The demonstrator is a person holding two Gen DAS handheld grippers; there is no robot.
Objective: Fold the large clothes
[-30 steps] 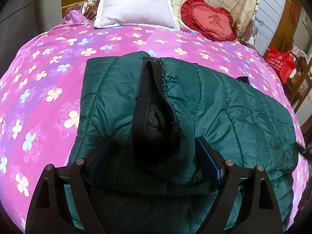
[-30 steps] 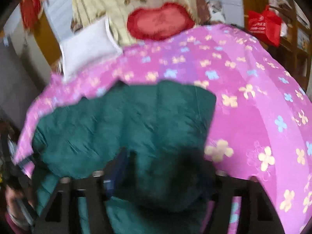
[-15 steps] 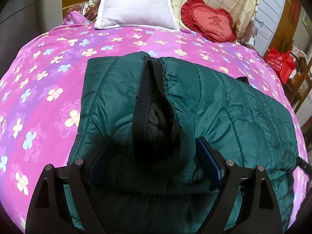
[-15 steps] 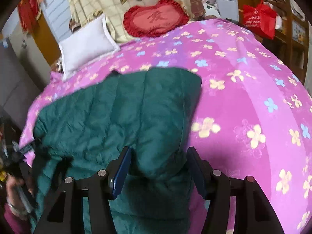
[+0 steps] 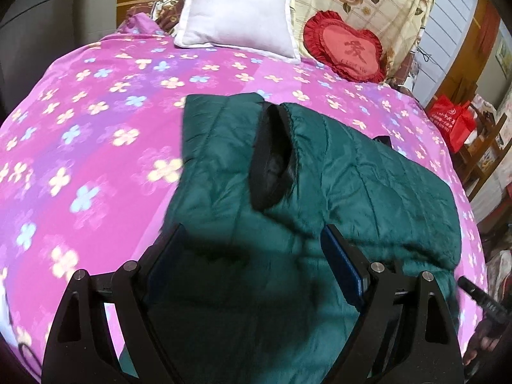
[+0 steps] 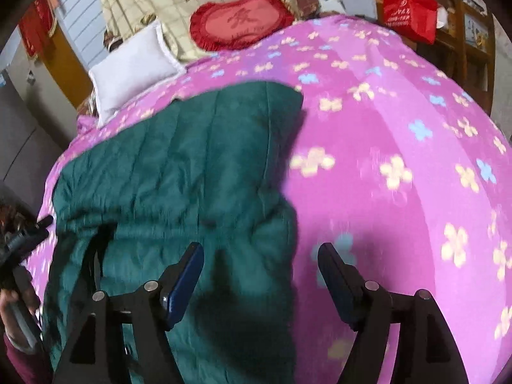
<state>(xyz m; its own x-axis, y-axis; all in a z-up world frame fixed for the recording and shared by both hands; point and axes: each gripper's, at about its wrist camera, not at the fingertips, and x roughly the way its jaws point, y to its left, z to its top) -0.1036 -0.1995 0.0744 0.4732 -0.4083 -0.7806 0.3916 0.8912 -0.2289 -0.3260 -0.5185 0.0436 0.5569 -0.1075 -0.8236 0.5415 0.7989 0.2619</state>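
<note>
The green puffer jacket (image 5: 368,192) is lying folded on the pink bed (image 5: 96,147). The left gripper (image 5: 252,265) is hanging spread wide over its near edge, pinching nothing. The right gripper (image 6: 260,275) has just been opening to drop its side, and only the jacket's edge is lying loose between the jaws.

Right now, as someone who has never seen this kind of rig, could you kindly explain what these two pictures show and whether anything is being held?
There is no robot here: a person carries a hand-held two-finger gripper in each hand, and each gripper has a wide-angle camera looking forward along its fingers. One picture comes from the left gripper, the other from the right gripper; the black prongs at the bottom of each picture are the fingers.

Both look down at a bed with a pink flowered sheet. A dark green quilted jacket, partly folded, lies on it. A white pillow and a red heart cushion sit at the head.

The left gripper is open wide above the jacket. The right gripper's jaws have just been opening; the jacket's edge lies below them, but the pads are not pressing it. Nothing is held.
</note>
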